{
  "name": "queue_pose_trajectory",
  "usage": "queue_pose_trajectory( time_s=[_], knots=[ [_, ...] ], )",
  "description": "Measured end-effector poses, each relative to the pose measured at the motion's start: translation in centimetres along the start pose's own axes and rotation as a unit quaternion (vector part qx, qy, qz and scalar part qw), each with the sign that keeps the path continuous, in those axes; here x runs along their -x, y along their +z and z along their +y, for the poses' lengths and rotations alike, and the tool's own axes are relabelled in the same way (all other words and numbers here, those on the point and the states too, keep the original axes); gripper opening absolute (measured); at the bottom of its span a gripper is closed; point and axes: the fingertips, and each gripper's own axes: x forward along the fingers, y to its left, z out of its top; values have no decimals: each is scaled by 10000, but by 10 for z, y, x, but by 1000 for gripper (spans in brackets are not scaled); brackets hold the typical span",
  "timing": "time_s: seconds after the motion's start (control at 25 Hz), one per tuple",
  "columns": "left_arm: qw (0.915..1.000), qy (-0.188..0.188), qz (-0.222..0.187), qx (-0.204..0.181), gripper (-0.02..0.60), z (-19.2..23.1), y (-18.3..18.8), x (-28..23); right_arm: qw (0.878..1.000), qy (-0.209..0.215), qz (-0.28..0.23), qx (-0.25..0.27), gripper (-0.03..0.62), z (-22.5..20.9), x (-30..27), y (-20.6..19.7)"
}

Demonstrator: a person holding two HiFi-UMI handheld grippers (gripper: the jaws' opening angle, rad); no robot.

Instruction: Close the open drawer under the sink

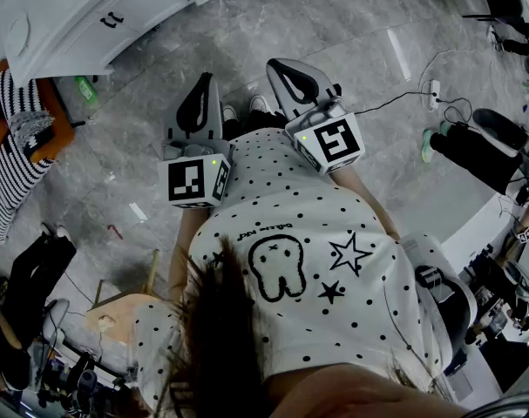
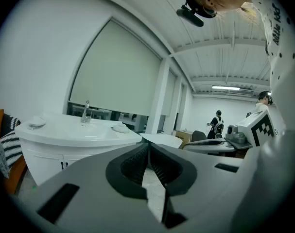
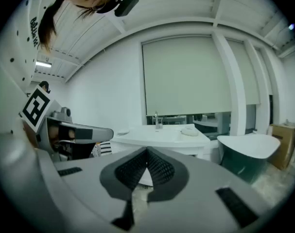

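Head view: white sink cabinet [image 1: 72,24] stands at the upper left on grey marble floor [image 1: 334,24].
Left hand-held gripper [image 1: 206,78]: grey, jaws clenched together, empty.
Right hand-held gripper [image 1: 278,64]: grey, jaws clenched together, empty.

Counted from across the room: one pair, the rest singles.
Two grey plastic two-jaw tools, the left gripper [image 1: 206,81] and the right gripper [image 1: 274,64]; one white curved sink cabinet [image 3: 162,139]; one chrome tap [image 3: 158,120]; one dark, white-rimmed tub [image 3: 247,152]; one white power strip [image 1: 434,90].

Tap [image 2: 86,111] on sink cabinet [image 2: 45,159]; cloth [image 2: 4,147] left of cabinet.
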Motion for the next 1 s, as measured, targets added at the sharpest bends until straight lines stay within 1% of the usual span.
queue_pose_trajectory(
  time_s=[0.28,0.6,0.76,0.88,1.0],
  knots=[
    [10000,30,-30,6,20,-1,2,-2,10000,75,2,42,14,-1,-1,2],
    [10000,49,-33,54,19,-19,0,-6,9999,102,-20,42,14,-13,14,0],
    [9999,62,-32,117,19,-22,-4,-8,9998,158,-115,44,14,-14,19,-1],
    [9998,72,-52,158,19,-28,-5,-12,9996,139,-227,59,14,-23,25,0],
    [9998,71,-56,164,20,-40,-9,-17,9997,47,-237,15,14,-36,36,0]
  ],
)
